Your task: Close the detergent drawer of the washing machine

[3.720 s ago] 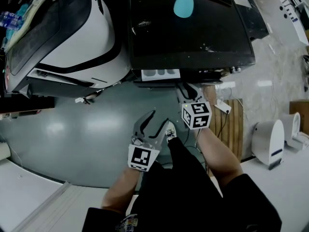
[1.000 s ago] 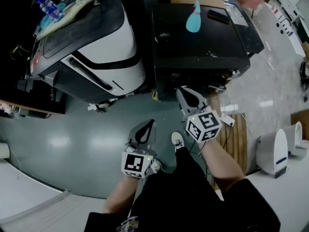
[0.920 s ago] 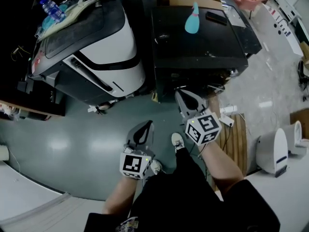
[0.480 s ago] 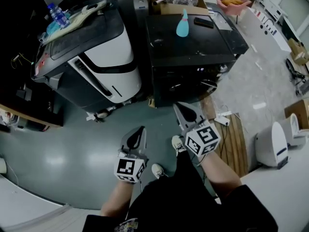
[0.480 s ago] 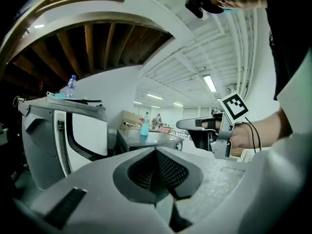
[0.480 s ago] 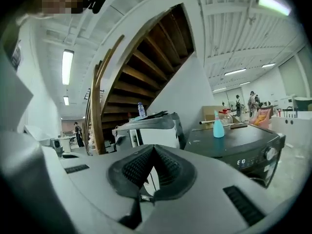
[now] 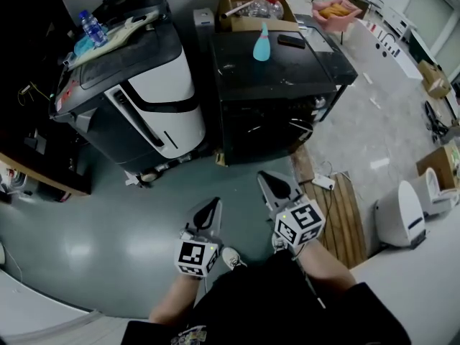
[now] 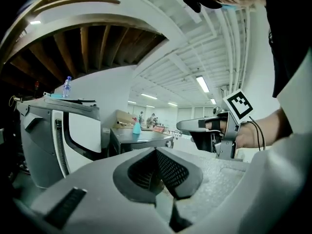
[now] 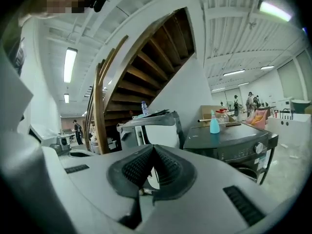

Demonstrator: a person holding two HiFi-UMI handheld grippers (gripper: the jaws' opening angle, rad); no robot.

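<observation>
Left gripper (image 7: pixel 214 204) jaws pressed together, holding nothing, right gripper (image 7: pixel 264 177) jaws likewise closed and empty, both well apart from the black washing machine (image 7: pixel 277 113)

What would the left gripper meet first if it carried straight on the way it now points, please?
Probably the front of the black washing machine, which stands right beyond the shut left gripper. Only floor shows between them, though depth is unclear.

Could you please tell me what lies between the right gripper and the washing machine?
Only bare grey floor, as the head view shows: the right gripper, jaws shut, faces the washing machine with nothing else between them.
</observation>
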